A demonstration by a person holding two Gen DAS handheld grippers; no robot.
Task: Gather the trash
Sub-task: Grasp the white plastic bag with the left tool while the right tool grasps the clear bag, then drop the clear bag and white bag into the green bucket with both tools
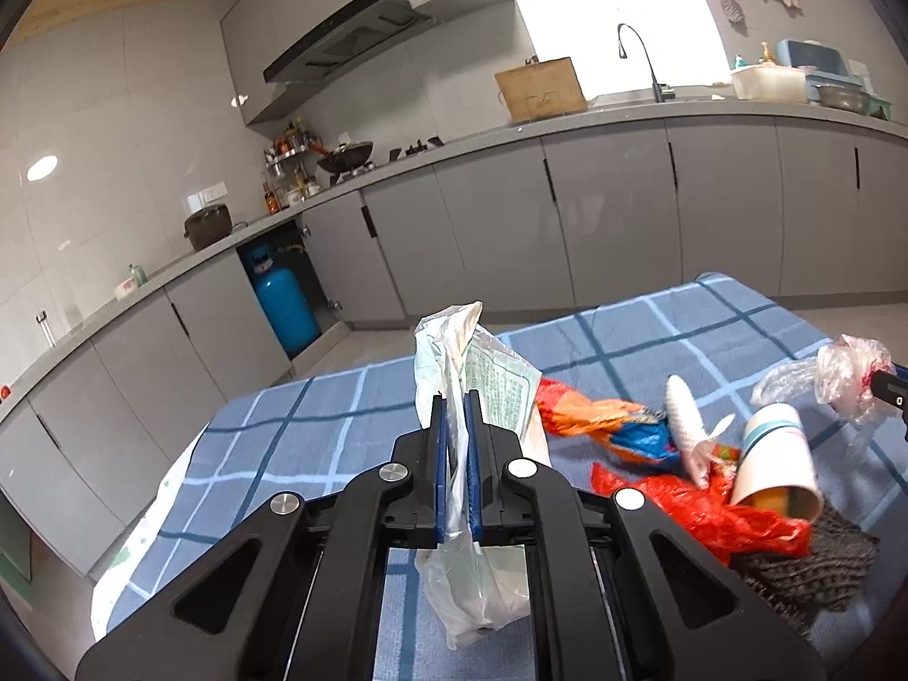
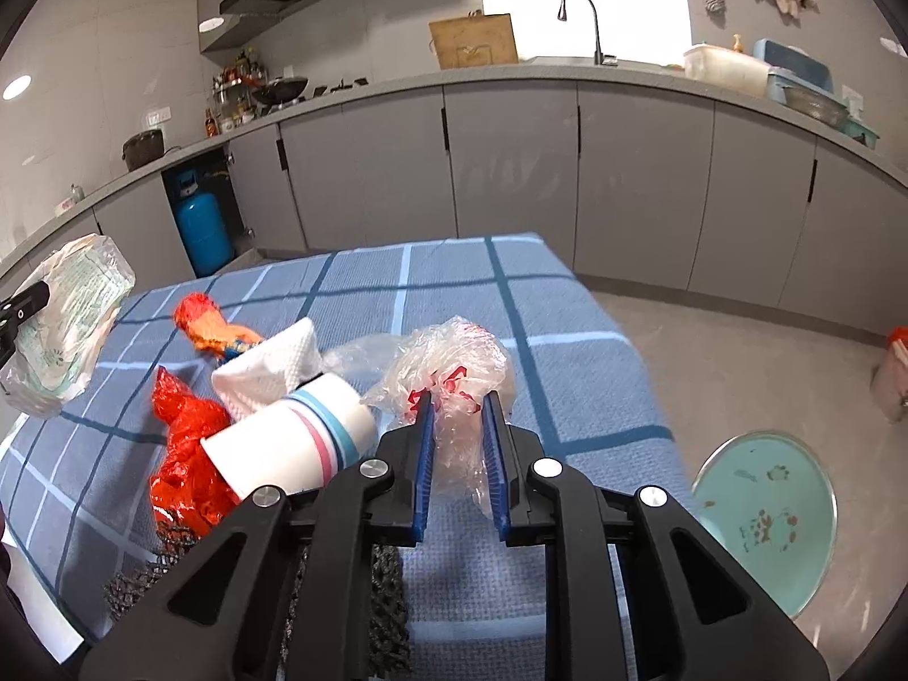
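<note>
My left gripper (image 1: 455, 397) is shut on a white plastic bag with green print (image 1: 488, 380) and holds it above the blue checked tablecloth (image 1: 318, 442); the bag also shows in the right wrist view (image 2: 68, 312). My right gripper (image 2: 458, 397) is shut on a crumpled clear plastic bag with red marks (image 2: 454, 363), which also shows in the left wrist view (image 1: 845, 369). On the cloth lie a tipped white paper cup (image 2: 295, 442), a red plastic bag (image 2: 181, 454), an orange wrapper (image 2: 210, 323) and a white tissue (image 2: 272, 369).
A dark knitted cloth (image 1: 811, 562) lies under the red bag. A round teal stool (image 2: 766, 516) stands on the floor right of the table. Grey kitchen cabinets (image 2: 511, 159) run behind, with a blue gas cylinder (image 2: 201, 227) at the left.
</note>
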